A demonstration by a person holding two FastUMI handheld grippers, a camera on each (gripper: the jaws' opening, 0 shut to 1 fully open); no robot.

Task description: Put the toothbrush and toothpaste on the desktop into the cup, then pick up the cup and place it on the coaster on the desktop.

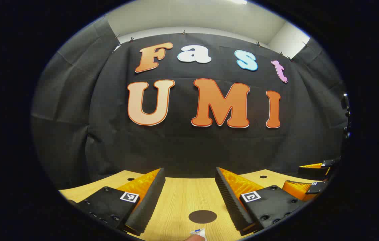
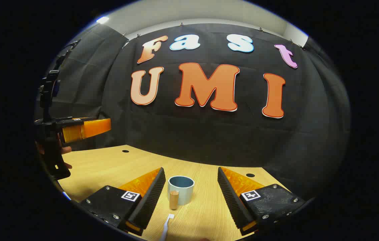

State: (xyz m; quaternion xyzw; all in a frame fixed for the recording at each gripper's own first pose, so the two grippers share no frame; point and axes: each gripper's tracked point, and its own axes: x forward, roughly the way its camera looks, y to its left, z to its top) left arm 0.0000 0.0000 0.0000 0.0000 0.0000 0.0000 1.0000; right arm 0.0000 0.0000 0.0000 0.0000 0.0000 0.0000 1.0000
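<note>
In the right gripper view a pale blue cup (image 2: 181, 189) with a short wooden handle (image 2: 174, 199) stands upright on the wooden desktop (image 2: 109, 164). It sits ahead of my right gripper (image 2: 190, 169), which is open with nothing between its fingers. A white toothbrush (image 2: 166, 226) lies just below the cup, near the bottom edge. In the left gripper view a dark round coaster (image 1: 202, 216) lies flat between the fingers of my open left gripper (image 1: 189, 170). The white and blue end of the toothpaste (image 1: 198, 232) peeks in at the bottom edge.
My left gripper (image 2: 102, 126) hangs above the table at the far left of the right gripper view, held by a hand (image 2: 63, 150). My right gripper (image 1: 292, 174) shows at the right of the left gripper view. Small round holes (image 2: 250, 175) dot the desktop near the cloth wall.
</note>
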